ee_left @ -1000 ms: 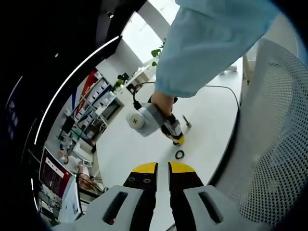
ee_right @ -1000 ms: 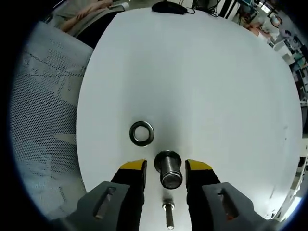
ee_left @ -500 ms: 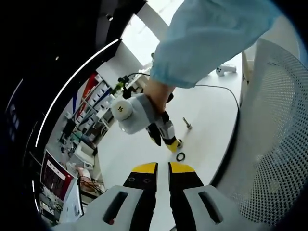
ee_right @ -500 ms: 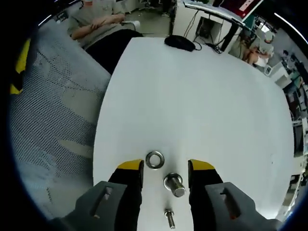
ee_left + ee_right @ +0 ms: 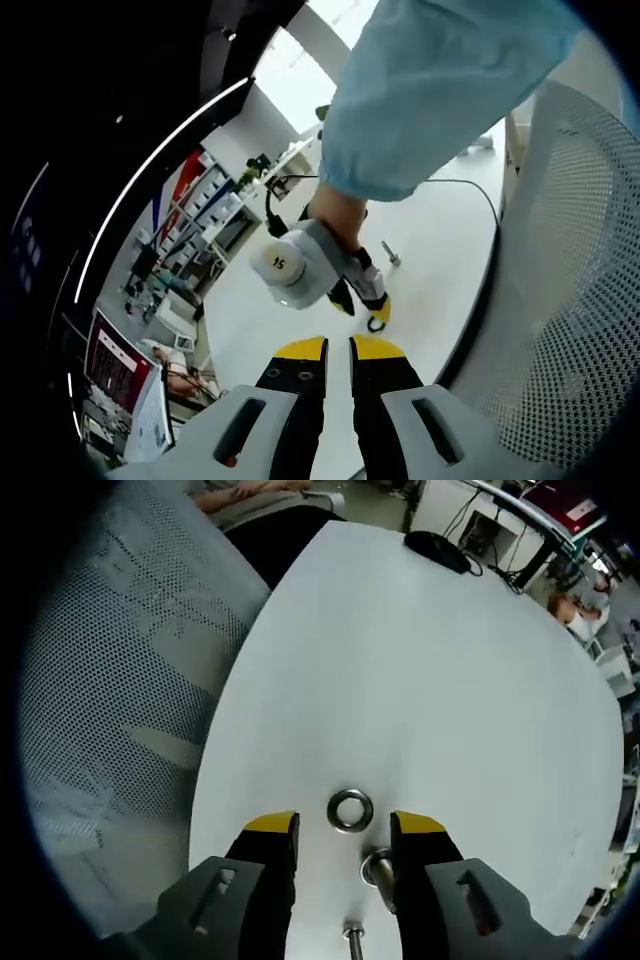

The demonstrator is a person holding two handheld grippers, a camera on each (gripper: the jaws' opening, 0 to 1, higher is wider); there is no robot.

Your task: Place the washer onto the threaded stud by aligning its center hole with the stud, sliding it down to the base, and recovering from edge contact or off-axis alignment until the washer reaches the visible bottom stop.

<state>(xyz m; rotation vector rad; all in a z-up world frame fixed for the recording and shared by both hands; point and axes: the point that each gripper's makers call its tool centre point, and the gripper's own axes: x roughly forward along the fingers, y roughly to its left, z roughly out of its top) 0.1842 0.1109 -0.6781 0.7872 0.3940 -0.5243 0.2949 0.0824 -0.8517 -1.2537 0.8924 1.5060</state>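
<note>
The flat grey metal ring washer (image 5: pixel 350 810) lies on the round white table (image 5: pixel 450 680), just ahead of the right gripper (image 5: pixel 343 830), its yellow-tipped jaws spread wide. A short shiny metal cylinder (image 5: pixel 378 868) stands just beside the washer, against one jaw. The left gripper (image 5: pixel 327 348) hovers well apart, jaws nearly together, pinching nothing.

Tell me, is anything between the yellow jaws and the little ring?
No. In the right gripper view, bare white table separates the open right gripper from the washer.

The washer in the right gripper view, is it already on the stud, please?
No, the washer lies flat on the white table, beside the stud.
</note>
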